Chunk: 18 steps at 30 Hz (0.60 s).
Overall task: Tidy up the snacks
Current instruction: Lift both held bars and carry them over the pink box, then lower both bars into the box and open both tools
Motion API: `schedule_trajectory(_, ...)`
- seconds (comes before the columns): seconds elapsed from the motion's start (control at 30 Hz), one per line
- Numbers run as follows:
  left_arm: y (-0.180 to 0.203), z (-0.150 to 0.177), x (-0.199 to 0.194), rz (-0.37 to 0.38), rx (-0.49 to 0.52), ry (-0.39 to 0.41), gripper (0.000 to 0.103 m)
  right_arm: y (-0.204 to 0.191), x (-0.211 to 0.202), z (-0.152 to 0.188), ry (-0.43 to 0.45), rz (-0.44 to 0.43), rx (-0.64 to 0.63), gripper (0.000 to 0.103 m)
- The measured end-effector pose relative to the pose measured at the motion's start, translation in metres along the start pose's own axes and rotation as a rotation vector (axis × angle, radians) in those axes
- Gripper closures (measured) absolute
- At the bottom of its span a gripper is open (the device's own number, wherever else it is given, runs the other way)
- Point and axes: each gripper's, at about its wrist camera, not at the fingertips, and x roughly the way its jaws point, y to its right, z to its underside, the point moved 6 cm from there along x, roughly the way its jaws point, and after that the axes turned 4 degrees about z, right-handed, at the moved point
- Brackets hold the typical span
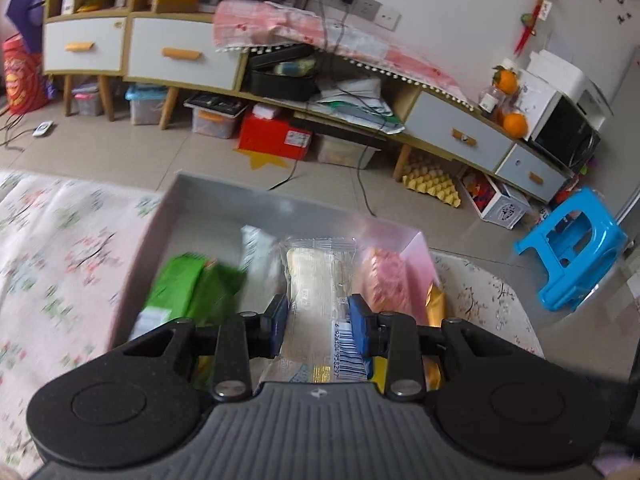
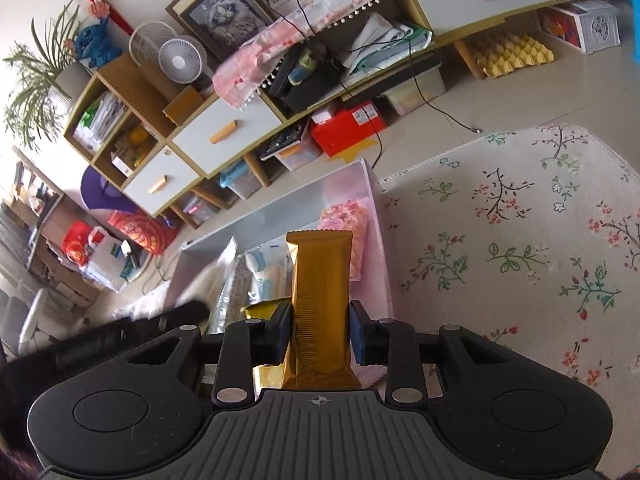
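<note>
The left gripper (image 1: 319,326) pinches a clear-wrapped biscuit pack (image 1: 316,280) between its blue pads, barcode end nearest the camera, the pack sticking forward past the fingertips. Just beyond and below the tips lies the open box (image 1: 224,200), grey inside with a pink wall on the right; a green pack (image 1: 188,284) sits left of the fingers, a pink pack (image 1: 386,280) right of them, and a gold wrapper shows under the right finger.

The right gripper (image 2: 320,330) is clamped on a gold bar (image 2: 320,280), held upright along the fingers, its crimped top ahead of the tips. The same box (image 2: 368,184) lies ahead and left of these fingers, the pink pack (image 2: 346,224) just behind the bar's top; the floral mat (image 2: 520,240) spreads to the right.

Judged from this, both hands are in the carry-and-place step, each bringing one snack over the box. Next, each needs a free slot: lower, lay the pack flat beside its neighbours, then release. The left view is blurred, so exact gaps in the box are hard to tell.
</note>
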Motion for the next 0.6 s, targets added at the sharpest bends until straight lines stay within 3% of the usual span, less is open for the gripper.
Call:
schedule_trajectory(0.4, 0.016, -0.008, 0.034, 0.010, 0.055, -0.038, 0.072, 0.008, 0.004, -0.001, -0.013, 0.008, 0.004, 0.070)
schedule_trajectory(0.6, 0.015, -0.009, 0.030, -0.012, 0.063, -0.030, 0.064, 0.007, 0.002, -0.003, -0.019, -0.005, 0.018, 0.063)
